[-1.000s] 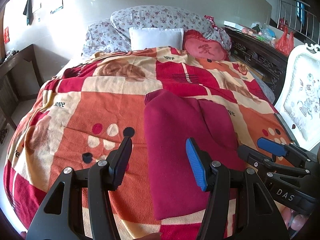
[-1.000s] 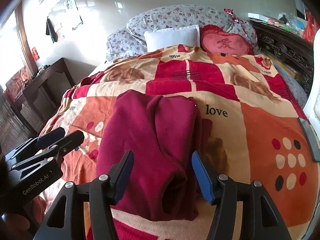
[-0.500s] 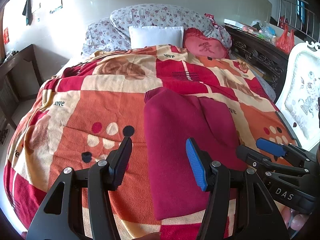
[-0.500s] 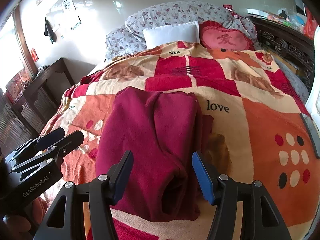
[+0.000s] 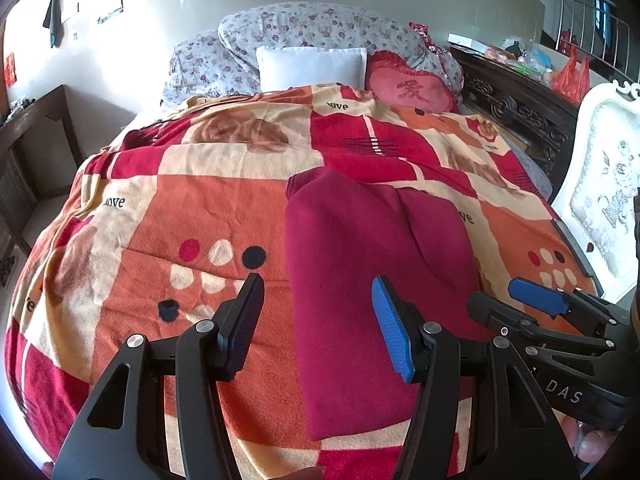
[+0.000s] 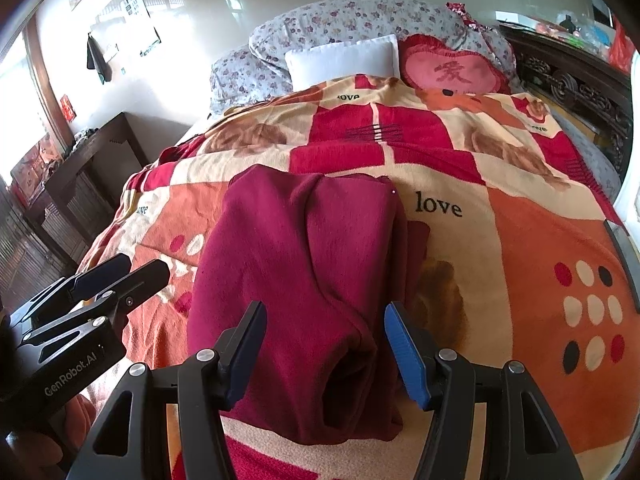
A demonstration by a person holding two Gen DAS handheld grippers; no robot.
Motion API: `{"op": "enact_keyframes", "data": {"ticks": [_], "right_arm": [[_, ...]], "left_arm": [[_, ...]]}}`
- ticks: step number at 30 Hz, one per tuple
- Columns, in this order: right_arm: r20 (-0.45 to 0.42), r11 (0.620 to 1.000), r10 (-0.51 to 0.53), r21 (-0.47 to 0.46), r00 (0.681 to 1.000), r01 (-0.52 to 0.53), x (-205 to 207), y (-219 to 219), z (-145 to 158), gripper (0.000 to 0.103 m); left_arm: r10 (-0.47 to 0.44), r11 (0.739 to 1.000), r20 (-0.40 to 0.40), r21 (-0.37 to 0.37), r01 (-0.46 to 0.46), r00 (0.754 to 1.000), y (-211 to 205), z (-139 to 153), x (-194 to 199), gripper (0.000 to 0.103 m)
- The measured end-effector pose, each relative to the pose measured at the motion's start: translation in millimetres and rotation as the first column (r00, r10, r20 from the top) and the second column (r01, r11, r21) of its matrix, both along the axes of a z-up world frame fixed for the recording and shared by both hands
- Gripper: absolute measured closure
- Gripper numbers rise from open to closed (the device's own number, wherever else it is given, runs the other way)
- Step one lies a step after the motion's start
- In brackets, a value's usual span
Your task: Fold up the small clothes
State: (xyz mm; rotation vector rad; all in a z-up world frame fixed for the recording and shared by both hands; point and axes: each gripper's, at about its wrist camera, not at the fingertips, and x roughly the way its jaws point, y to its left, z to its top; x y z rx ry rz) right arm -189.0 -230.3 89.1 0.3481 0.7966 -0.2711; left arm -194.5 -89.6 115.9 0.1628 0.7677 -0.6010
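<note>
Lengthwise, folded maroon garment (image 6: 304, 280) points toward pillows (image 6: 344, 60).

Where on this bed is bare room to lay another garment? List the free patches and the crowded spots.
Free: the blanket left of the folded maroon fleece garment, around the dotted patch; the orange stretch on the garment's right below the "love" print. Crowded: the head end, with the white pillow, red heart cushion and floral bedding.

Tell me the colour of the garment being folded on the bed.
Dark maroon red garment, plain, clearest in the right wrist view.
</note>
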Motion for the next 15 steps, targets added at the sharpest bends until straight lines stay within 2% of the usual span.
{"op": "enact_keyframes", "data": {"ticks": [15], "right_arm": [[-0.018, 1.000, -0.004, 0.015, 1.000, 0.004, 3, -6, -10, 0.044]], "left_arm": [[0.008, 1.000, -0.027, 0.006, -0.008, 1.000, 2, -10, 11, 0.047]]}}
